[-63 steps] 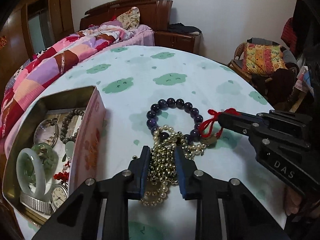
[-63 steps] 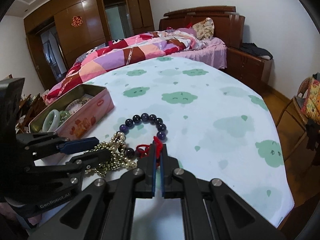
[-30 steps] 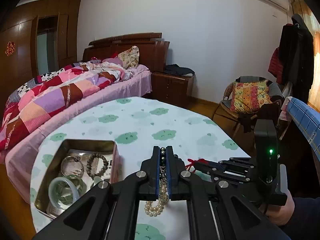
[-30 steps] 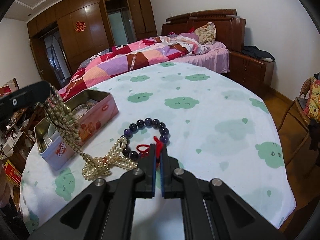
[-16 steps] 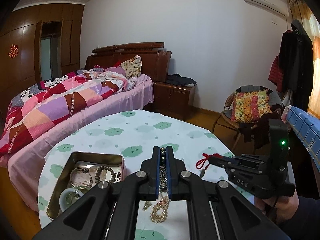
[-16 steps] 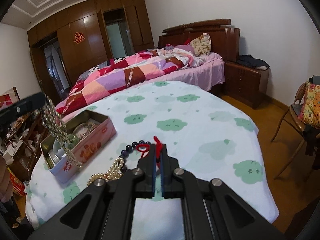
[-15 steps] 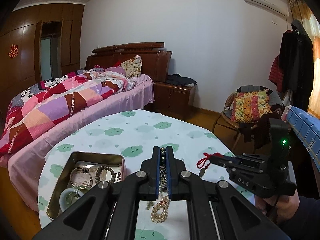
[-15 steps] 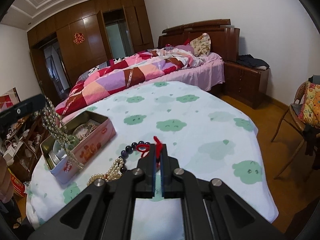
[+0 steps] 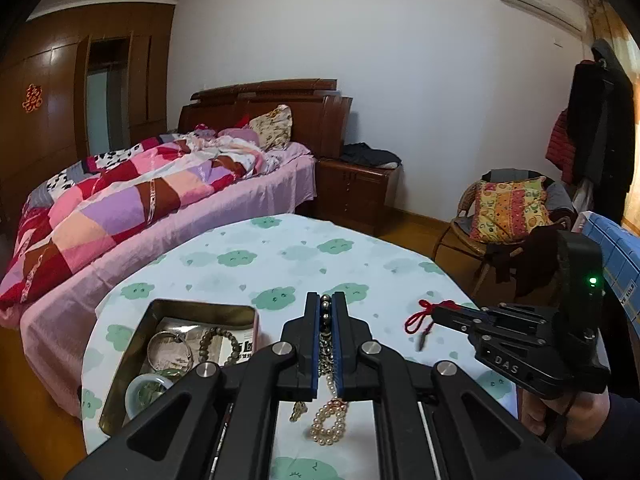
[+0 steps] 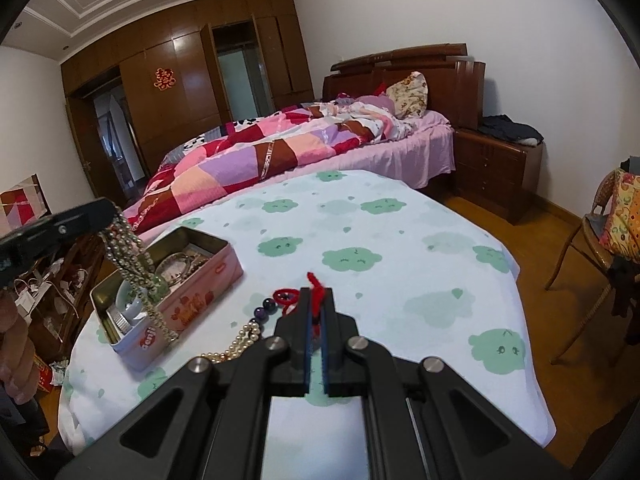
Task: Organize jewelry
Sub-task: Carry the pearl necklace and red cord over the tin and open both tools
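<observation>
Tin of jewelry sat at the far left of the table, lid off, w/ several pieces already inside: a pale green bangle, a metal bangle and a brown bead bracelet. So part of the sorting looked done.

Moving right, the left gripper was held above the cloud-print tablecloth, its blue pads clenched on a bundle of gold-bead and pearl necklaces. Strands hung down from the jaws; in the right wrist view they draped past the tin's near corner toward the cloth, lower end trailing on or just over it, hard to tell which.

Further right, the right gripper was also clamped tight, pinching the red cord of a dark purple bead bracelet. Bracelet seemed lifted w/ the cord; beads showed just left of the jaws, touching or tangled w/ the pearl end.

Judgement: roughly mid-task. Both held pieces were out of the tin and apparently not fully separated. Left to do: pull them apart, then place each in the tin.
</observation>
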The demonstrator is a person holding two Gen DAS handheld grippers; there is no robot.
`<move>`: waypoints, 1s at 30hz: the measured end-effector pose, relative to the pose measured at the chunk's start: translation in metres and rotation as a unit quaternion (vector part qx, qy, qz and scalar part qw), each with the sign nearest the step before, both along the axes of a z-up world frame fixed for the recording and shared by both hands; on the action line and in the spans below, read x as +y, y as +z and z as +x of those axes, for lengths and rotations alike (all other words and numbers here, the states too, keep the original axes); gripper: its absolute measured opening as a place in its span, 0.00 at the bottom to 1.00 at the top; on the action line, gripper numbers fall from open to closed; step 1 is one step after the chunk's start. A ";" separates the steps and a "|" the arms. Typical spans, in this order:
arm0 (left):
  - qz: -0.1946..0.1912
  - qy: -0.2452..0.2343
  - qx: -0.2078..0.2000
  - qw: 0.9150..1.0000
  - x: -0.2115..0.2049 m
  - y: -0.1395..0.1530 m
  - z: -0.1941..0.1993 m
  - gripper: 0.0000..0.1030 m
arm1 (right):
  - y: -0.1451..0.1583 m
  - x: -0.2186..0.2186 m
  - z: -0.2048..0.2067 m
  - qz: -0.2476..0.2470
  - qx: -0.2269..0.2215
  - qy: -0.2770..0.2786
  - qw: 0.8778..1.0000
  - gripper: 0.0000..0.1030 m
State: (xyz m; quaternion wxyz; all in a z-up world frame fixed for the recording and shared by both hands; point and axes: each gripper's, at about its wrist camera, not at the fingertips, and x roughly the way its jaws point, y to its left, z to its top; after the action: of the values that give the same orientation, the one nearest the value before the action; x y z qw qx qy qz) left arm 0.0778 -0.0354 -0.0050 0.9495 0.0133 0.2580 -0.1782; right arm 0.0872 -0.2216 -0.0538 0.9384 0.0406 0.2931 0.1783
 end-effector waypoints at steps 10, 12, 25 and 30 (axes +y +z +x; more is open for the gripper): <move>-0.001 0.009 0.003 1.000 0.004 0.002 0.001 0.04 | 0.005 0.009 -0.001 -0.003 -0.004 0.008 1.000 0.05; -0.001 0.009 0.002 1.000 0.005 0.003 0.001 0.04 | 0.006 0.010 -0.002 -0.005 -0.005 0.009 1.000 0.05; -0.007 0.025 -0.012 1.000 0.022 0.017 0.003 0.04 | 0.025 0.034 0.003 -0.024 -0.022 0.035 0.999 0.05; -0.009 0.037 -0.019 0.999 0.035 0.025 0.006 0.04 | 0.038 0.050 0.007 -0.026 -0.033 0.054 0.998 0.05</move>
State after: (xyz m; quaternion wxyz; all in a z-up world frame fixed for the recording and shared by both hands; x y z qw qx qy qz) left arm 0.0834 -0.0007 0.0198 0.9603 -0.0011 0.2383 -0.1449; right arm 0.0946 -0.1720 -0.0157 0.9371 -0.0059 0.2687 0.2226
